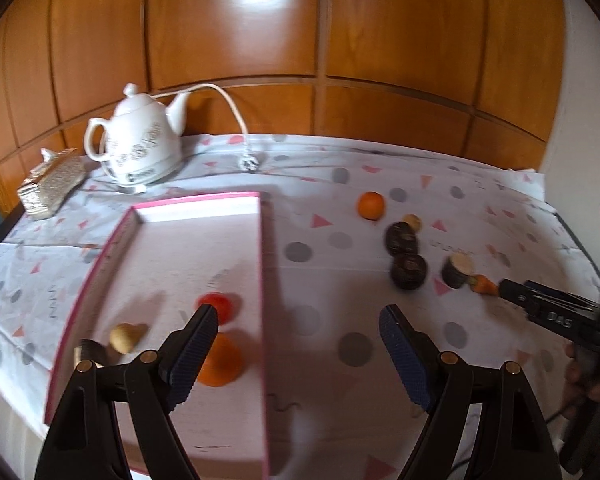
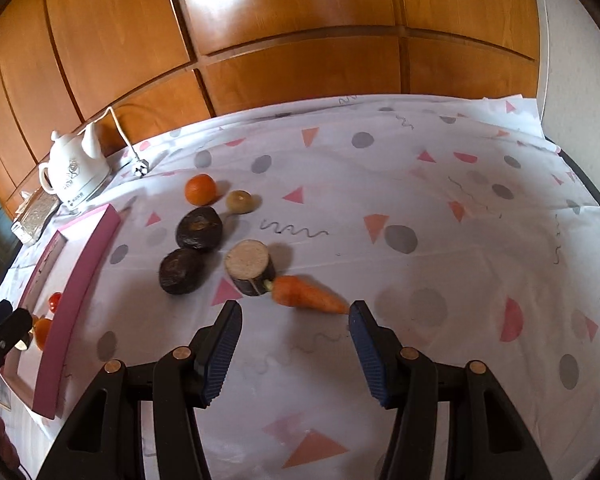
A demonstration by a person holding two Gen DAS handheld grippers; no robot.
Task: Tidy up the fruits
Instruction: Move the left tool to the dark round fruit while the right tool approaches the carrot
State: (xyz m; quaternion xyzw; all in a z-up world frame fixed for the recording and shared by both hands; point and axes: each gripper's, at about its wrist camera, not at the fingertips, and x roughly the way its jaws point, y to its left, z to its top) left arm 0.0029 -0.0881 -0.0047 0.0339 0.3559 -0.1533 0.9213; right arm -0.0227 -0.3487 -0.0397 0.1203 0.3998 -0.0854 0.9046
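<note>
Low in the middle, the right gripper (image 2: 295,320) gapes empty by the carrot (image 2: 306,297): light, hard; grab its fat end. Left gripper (image 1: 299,336) gapes empty.

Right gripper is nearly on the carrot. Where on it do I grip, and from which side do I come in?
Grip the carrot around its thick middle, coming from above and the near side, where the open right gripper already is. It lies flat on the tablecloth, tapering to a slippery thin tip on the right. Its stalk end sits against the cut log-like piece, so stay clear of that end.
</note>
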